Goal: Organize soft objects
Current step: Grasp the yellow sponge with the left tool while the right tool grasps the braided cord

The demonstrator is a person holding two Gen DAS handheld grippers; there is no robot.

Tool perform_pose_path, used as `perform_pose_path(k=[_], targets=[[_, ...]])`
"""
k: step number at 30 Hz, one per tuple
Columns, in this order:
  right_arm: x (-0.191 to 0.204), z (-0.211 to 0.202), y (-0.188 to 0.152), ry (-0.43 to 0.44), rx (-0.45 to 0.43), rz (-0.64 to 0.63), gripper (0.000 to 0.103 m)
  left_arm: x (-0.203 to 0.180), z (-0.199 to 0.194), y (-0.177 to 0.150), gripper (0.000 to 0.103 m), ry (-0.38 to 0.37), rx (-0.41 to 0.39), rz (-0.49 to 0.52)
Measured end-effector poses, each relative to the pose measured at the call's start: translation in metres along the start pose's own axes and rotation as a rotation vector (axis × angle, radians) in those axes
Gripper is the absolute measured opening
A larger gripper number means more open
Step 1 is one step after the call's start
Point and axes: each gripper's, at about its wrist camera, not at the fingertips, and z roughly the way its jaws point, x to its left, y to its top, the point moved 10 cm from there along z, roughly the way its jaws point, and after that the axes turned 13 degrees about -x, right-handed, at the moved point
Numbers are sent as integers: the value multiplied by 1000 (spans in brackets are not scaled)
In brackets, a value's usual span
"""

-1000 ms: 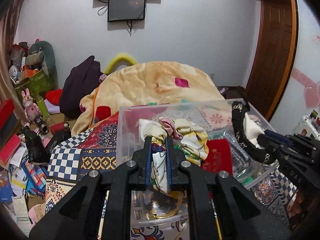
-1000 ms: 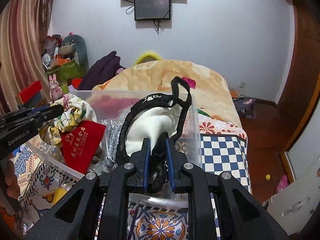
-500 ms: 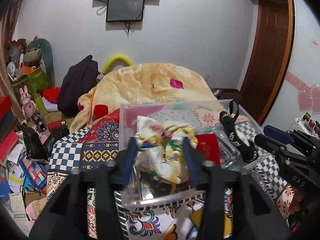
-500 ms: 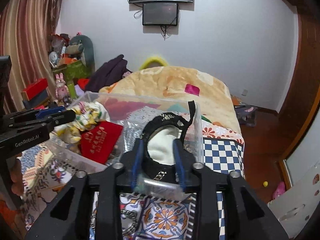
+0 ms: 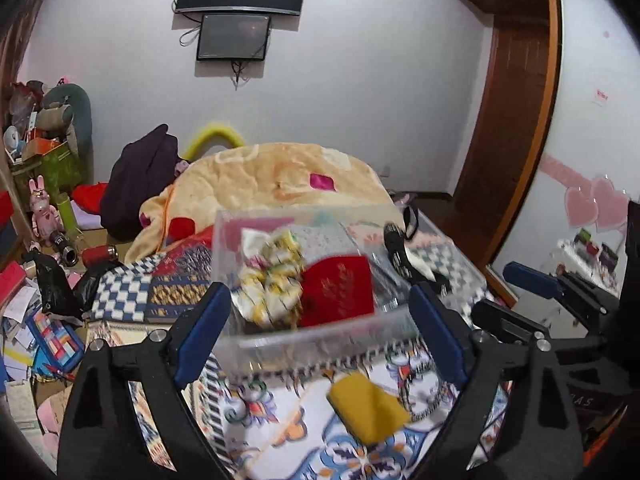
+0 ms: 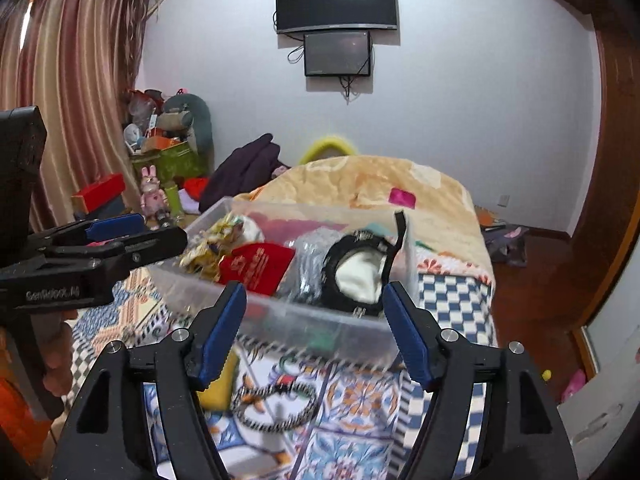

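Far left in the left wrist view: a pink bunny toy point(image 5: 40, 208) on a messy floor, a black bag point(image 5: 54, 288) near it, papers all around. A dark coat point(image 5: 140, 184) heaped beside a big peach blanket point(image 5: 280, 176) on the bed.

Left hand-held gripper point(image 5: 320, 332) wide, blue pads far apart, nothing between them. Just past it, a clear plastic box point(image 5: 312, 340) sitting on the patterned bed cover point(image 5: 280, 432). Inside the box, from left to right: a yellow flowery cloth point(image 5: 272, 280) bunched up, a red pouch point(image 5: 338, 296) touching it, then a black and white cap point(image 5: 404, 256) leaning on the right wall of the box. A yellow sponge point(image 5: 366, 408) lying on the cover in front of the box, outside it. A little blurry, all of this.

Right hand-held gripper point(image 6: 316, 332) also wide, holding nothing, in front of the near wall of the same box. Same things seen from this side: flowery cloth point(image 6: 212, 244) at the left, red pouch point(image 6: 256, 266) in the middle, crinkly clear wrap point(image 6: 310, 260) next, black and white cap point(image 6: 358, 276) at the right end. A black and white braided band point(image 6: 276, 406) lying on the cover between the pads, in front of the box. Two screens point(image 6: 336, 24) on the wall, curtain point(image 6: 72, 92) at the left.
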Motion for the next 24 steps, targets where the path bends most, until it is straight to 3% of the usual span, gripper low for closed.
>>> perform_pose_path(k=[12, 14, 18, 20, 24], targets=[[1, -4, -64, 43, 150, 43, 68, -18, 18, -78, 91, -41, 171, -30], [6, -4, -71, 63, 171, 47, 68, -18, 18, -87, 82, -44, 197, -40], [20, -2, -82, 91, 201, 23, 68, -17, 13, -94, 76, -49, 205, -40], [28, -1, -86, 110, 212, 14, 68, -16, 12, -101, 65, -61, 230, -55], [36, 5, -94, 111, 234, -10, 68, -15, 11, -103, 62, -88, 239, -95]])
